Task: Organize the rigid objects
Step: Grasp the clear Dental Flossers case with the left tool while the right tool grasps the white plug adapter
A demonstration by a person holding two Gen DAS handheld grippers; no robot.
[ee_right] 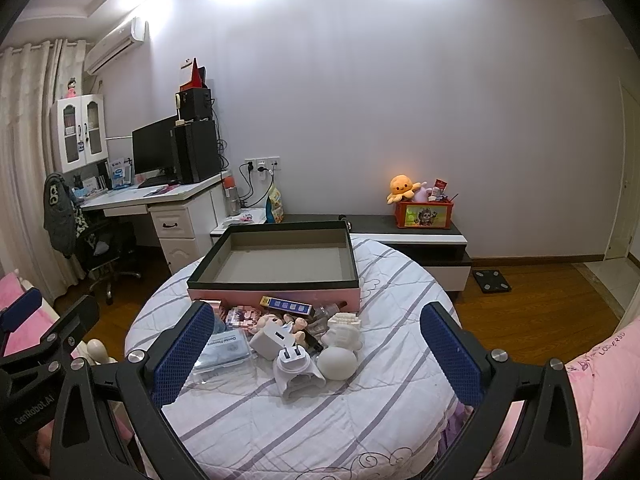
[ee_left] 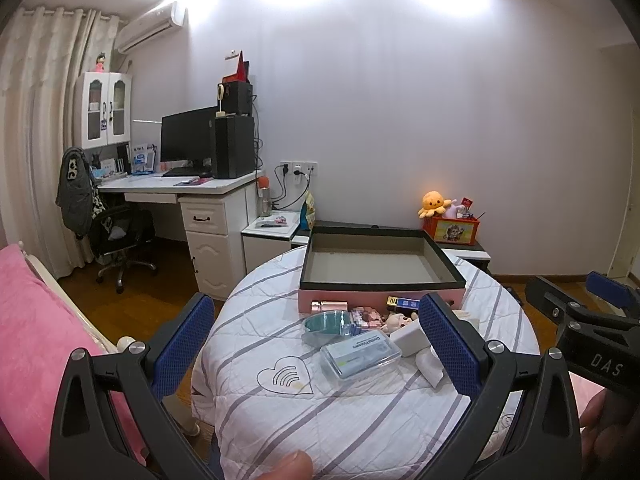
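Both grippers, left (ee_left: 316,350) and right (ee_right: 316,354), spread wide, empty. Charger (ee_right: 272,340) lies between right fingers: light, stiff, slick. Pinch its flat sides.

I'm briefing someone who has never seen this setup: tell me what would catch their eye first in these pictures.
First, the big open pink box with its dark rim, empty, at the far side of the striped round table. Right in front of it lies a heap of small things: a white charger, a clear plastic case and a doll. Nearest the cameras, the left gripper and right gripper frame the heap, jaws wide apart and holding nothing.
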